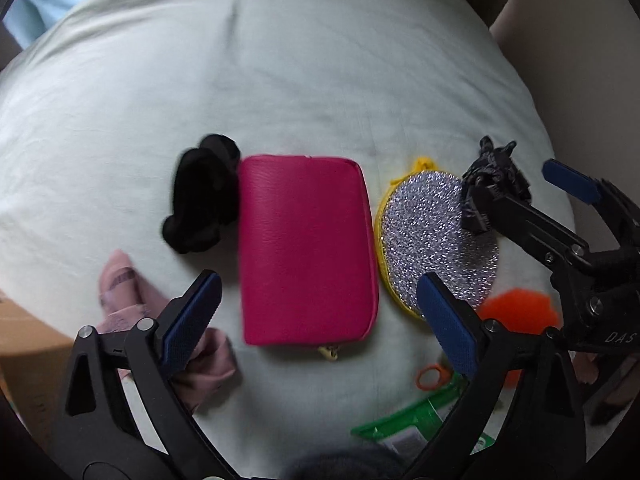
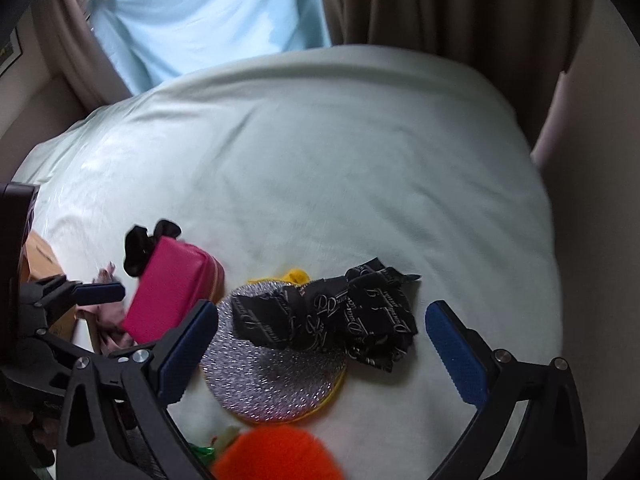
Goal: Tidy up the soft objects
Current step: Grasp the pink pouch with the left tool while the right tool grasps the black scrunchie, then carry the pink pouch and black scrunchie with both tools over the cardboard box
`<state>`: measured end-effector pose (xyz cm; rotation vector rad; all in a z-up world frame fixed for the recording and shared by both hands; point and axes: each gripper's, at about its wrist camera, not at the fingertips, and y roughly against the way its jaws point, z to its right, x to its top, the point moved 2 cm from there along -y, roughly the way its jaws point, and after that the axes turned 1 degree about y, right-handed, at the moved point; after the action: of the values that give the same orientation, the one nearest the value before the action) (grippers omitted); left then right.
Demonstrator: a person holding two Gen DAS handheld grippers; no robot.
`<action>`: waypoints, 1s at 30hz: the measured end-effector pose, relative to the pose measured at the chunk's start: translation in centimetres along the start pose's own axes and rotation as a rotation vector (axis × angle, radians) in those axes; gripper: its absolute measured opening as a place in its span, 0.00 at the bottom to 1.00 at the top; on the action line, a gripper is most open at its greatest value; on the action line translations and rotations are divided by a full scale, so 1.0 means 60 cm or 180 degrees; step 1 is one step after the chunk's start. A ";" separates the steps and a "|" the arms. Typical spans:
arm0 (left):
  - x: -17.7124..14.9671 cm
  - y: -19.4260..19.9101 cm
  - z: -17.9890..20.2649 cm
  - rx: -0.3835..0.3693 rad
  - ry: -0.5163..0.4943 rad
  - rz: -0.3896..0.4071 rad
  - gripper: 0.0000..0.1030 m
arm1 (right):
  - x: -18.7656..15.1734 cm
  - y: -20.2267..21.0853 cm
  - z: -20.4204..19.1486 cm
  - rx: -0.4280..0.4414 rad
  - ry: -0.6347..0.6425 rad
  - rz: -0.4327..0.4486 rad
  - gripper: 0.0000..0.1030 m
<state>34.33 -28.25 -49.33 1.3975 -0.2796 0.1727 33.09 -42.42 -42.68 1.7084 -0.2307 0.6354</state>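
A black printed ribbon bow [image 2: 344, 312] lies on the pale bed sheet [image 2: 340, 152], its left end draped over a round silver glitter pad [image 2: 276, 376] with a yellow edge. The right gripper [image 2: 320, 352] hangs over the bow, jaws spread wide on either side of it, gripping nothing. Left of the pad, just beside it, rests a pink zip pouch [image 1: 306, 252], and against the pouch's far-left corner sits a black scrunchie [image 1: 204, 200]. The left gripper [image 1: 320, 320] hovers above the pouch's near end, its blue-padded jaws also wide apart and empty. Under its left finger lies a crumpled pink cloth [image 1: 132, 304]. Nearer the edge, there is a fuzzy orange thing [image 2: 276, 456] and a bit of green packaging [image 1: 412, 416].
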 end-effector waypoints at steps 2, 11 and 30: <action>0.000 -0.017 0.000 0.0042 -0.0059 -0.0007 0.90 | -0.002 -0.023 0.006 0.0104 0.0075 -0.0037 1.00; 0.022 -0.045 -0.006 0.0017 -0.0123 -0.0004 0.68 | 0.002 -0.066 0.012 0.0309 0.0076 -0.0083 0.85; 0.027 0.061 0.005 -0.0011 -0.0248 0.0239 0.43 | 0.011 0.007 -0.022 -0.0037 0.0097 0.0177 0.49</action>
<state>34.83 -28.01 -45.36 1.3931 -0.3971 0.1799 33.07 -41.15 -41.79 1.6848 -0.2605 0.6993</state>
